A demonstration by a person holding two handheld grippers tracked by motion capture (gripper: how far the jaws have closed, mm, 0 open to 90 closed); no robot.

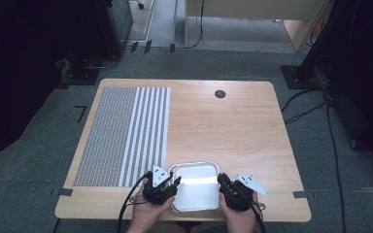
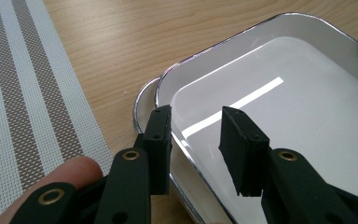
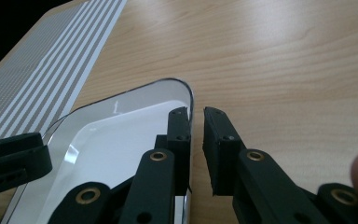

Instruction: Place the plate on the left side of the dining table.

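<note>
A shiny metal tray (image 1: 195, 191) lies at the table's near edge, empty, between my two grippers. In the left gripper view a second rim (image 2: 142, 100) peeks out under the tray (image 2: 284, 116), as if two are stacked. My left gripper (image 1: 175, 183) straddles the tray's left rim; its jaws (image 2: 193, 126) stand well apart, one outside and one over the tray floor. My right gripper (image 1: 222, 182) straddles the right rim. Its jaws (image 3: 196, 119) leave a narrow gap around the tray (image 3: 121, 140) edge, and the pads do not press on it.
A grey striped placemat (image 1: 121, 136) covers the left part of the wooden table (image 1: 233, 126), close to the tray's left side. A dark cable grommet (image 1: 220, 94) sits near the far edge. Bare wood stretches beyond and right of the tray.
</note>
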